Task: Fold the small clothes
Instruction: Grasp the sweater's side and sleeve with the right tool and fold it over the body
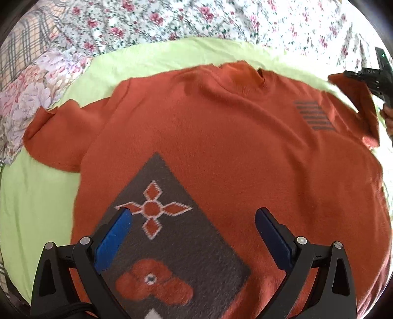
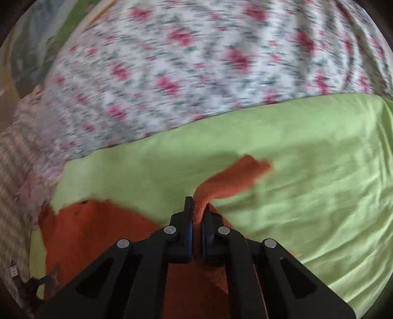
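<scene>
On a lime-green sheet (image 2: 307, 147), the right gripper (image 2: 197, 216) pinches the orange T-shirt's (image 1: 221, 137) sleeve (image 2: 235, 176) for folding inward, while the left gripper (image 1: 192, 218) hovers wide apart.

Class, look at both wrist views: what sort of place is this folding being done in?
Probably a bedroom, on a bed. An orange T-shirt lies on a light green sheet, with a floral bedcover bunched behind it and soft folds everywhere.

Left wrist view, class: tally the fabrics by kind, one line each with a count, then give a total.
Orange T-shirts: 1
Green sheets: 1
Floral cloths: 2 (rose-print, lilac-print)
Plaid cloths: 1
Total: 5
</scene>
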